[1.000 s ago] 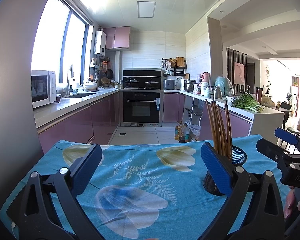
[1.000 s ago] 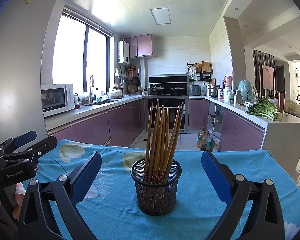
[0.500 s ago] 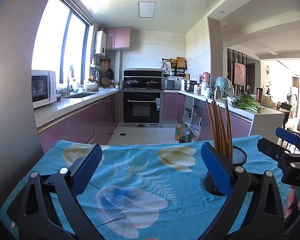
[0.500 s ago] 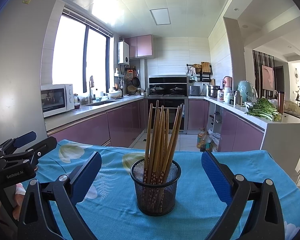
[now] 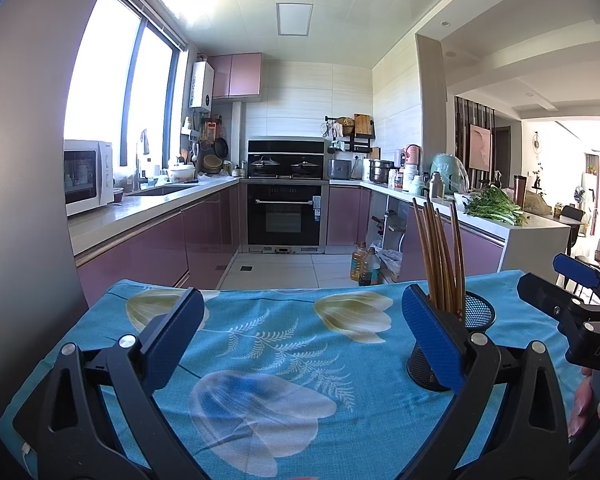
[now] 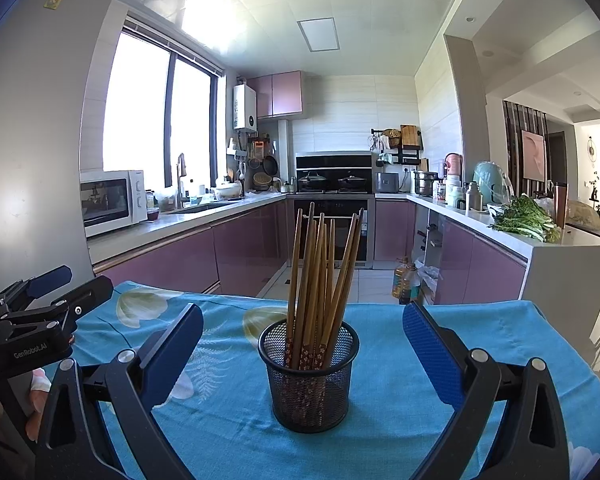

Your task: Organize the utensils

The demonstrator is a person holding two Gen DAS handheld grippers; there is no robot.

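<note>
Right wrist view shows the chopsticks [image 6: 320,276] standing together in a black mesh holder [image 6: 309,376], which sits upright on the desk [image 6: 480,332] covered with a blue flowered cloth. The right gripper [image 6: 303,354] faces the holder directly, its jaws spread wide on both sides and holding nothing (the holder stands just beyond the blue pads, not touching them). I judge this centred position makes ready a grasp of the holder or of the sticks.

From the left wrist view, the left gripper [image 5: 303,338] also has its jaws wide apart and empty, over bare cloth, with the holder beside its right pad. It seems kept aside so it does not block the other hand.

Readable writing: "GenRobot.AI" on the left gripper's body in the right view; on the right one only "DAS" shows.
</note>
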